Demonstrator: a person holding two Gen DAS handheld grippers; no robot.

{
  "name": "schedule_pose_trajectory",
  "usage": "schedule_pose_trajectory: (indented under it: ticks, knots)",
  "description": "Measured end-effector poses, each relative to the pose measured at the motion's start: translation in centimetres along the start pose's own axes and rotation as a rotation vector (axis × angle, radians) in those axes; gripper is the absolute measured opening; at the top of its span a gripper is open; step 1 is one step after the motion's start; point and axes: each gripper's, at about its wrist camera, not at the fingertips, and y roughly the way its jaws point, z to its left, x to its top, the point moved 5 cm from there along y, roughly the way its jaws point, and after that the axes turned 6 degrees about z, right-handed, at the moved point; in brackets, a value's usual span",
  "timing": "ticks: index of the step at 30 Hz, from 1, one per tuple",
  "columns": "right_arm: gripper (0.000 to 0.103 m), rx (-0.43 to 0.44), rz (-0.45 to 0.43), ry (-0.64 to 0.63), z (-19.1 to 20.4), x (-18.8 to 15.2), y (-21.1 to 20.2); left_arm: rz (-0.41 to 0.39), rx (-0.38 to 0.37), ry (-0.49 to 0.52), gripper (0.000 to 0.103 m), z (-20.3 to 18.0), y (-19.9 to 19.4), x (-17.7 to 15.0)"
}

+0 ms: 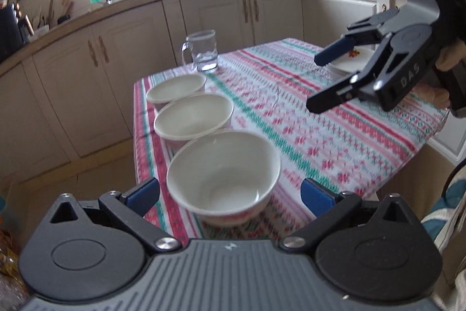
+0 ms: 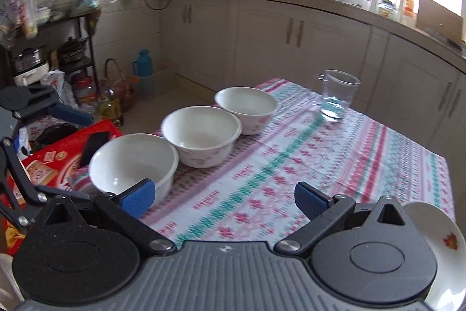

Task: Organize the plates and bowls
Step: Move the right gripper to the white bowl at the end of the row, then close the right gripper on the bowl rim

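Note:
Three white bowls stand in a row along the table's left edge: the near bowl [image 1: 224,174] [image 2: 134,162], the middle bowl [image 1: 193,115] [image 2: 201,133] and the far bowl [image 1: 176,88] [image 2: 246,107]. My left gripper [image 1: 230,196] [image 2: 84,130] is open, with the near bowl just ahead between its blue fingertips; nothing is gripped. My right gripper [image 2: 224,200] [image 1: 314,82] hovers open and empty above the cloth, to the right of the bowls. A white plate with a red flower [image 2: 445,247] [image 1: 354,59] lies beneath and behind the right gripper, partly hidden by it.
A glass mug [image 1: 202,50] [image 2: 337,96] holding a little water stands beyond the far bowl. The table [image 1: 320,142] wears a red and green patterned cloth. A red box [image 2: 58,162] sits below the table's left edge. Kitchen cabinets [image 1: 218,10] line the far side.

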Motion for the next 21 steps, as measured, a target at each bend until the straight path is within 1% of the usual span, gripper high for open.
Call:
schedule_pose_trajectory:
  ticks: [3, 11, 16, 18, 21]
  knots:
    - [0.103, 0.056, 0.021, -0.001, 1.5, 0.6, 1.2, 0.023, -0.008, -0.008, 0.102, 0.6, 1.2, -0.9]
    - [0.103, 0.132, 0.066, -0.009, 3.8, 1.8, 3.9, 0.016, -0.058, 0.004, 0.101, 1.3, 3.2, -1.4]
    - [0.103, 0.172, 0.096, -0.004, 4.4, 2.1, 5.3, 0.007, -0.091, 0.021, 0.097, 1.2, 3.8, -1.3]
    - [0.103, 0.185, 0.107, 0.003, 4.6, 2.1, 5.9, 0.008, -0.098, 0.029, 0.091, 1.1, 4.0, -1.4]
    - [0.103, 0.207, 0.125, 0.006, 4.8, 2.1, 6.6, 0.007, -0.104, 0.032, 0.09, 1.2, 4.1, -1.5]
